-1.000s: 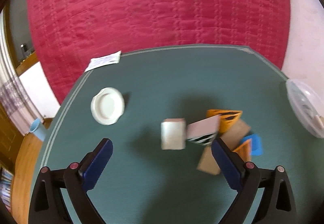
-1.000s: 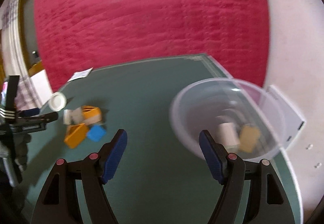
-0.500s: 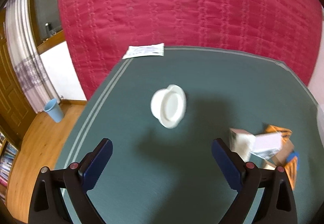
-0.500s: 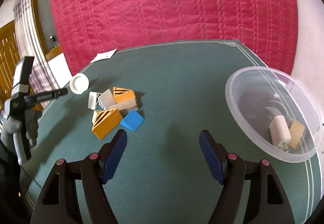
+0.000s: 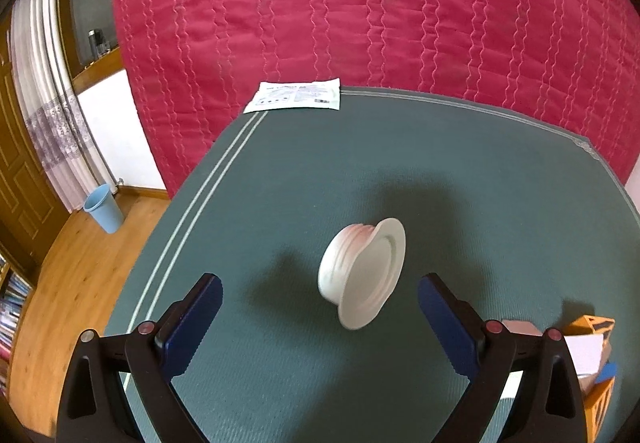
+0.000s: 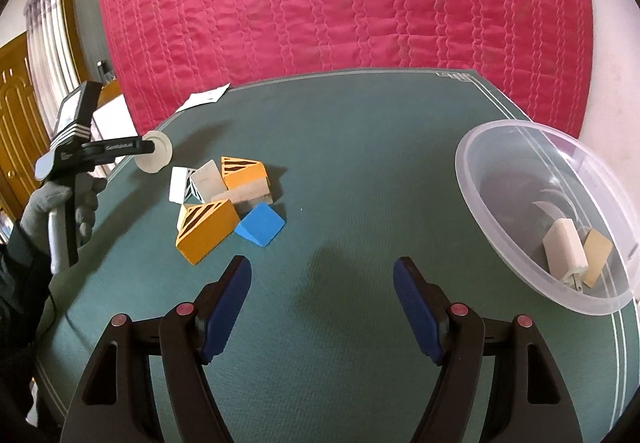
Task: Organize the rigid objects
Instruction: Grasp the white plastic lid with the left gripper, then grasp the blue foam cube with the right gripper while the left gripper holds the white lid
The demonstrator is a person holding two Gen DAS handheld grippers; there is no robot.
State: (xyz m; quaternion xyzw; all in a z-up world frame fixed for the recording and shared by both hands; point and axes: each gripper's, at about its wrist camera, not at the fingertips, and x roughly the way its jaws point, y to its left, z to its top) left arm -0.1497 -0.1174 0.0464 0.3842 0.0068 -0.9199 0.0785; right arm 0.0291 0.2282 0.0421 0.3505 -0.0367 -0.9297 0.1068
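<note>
A white round lid [image 5: 364, 275] lies on the green table [image 5: 440, 171], just ahead of my open left gripper [image 5: 320, 319] and between its fingers' line. It also shows in the right wrist view [image 6: 157, 157], with the left gripper [image 6: 140, 147] at it. A pile of blocks sits left of centre: orange wedges [image 6: 208, 229], a blue block [image 6: 260, 223], a white block [image 6: 179, 185] and beige ones [image 6: 246, 195]. My right gripper [image 6: 322, 307] is open and empty, hovering over bare table between the pile and a clear plastic bowl [image 6: 500, 211].
The bowl holds a cream block [image 6: 564, 255] and a tan piece [image 6: 597, 255]. A white paper packet [image 5: 294, 95] lies at the table's far left corner. A red quilt [image 5: 360, 3] hangs behind. A blue bin [image 5: 102, 209] stands on the floor left.
My left gripper swung left from the block pile to the white lid, which is now close and centred. My right gripper swung left away from the bowl toward the pile.
</note>
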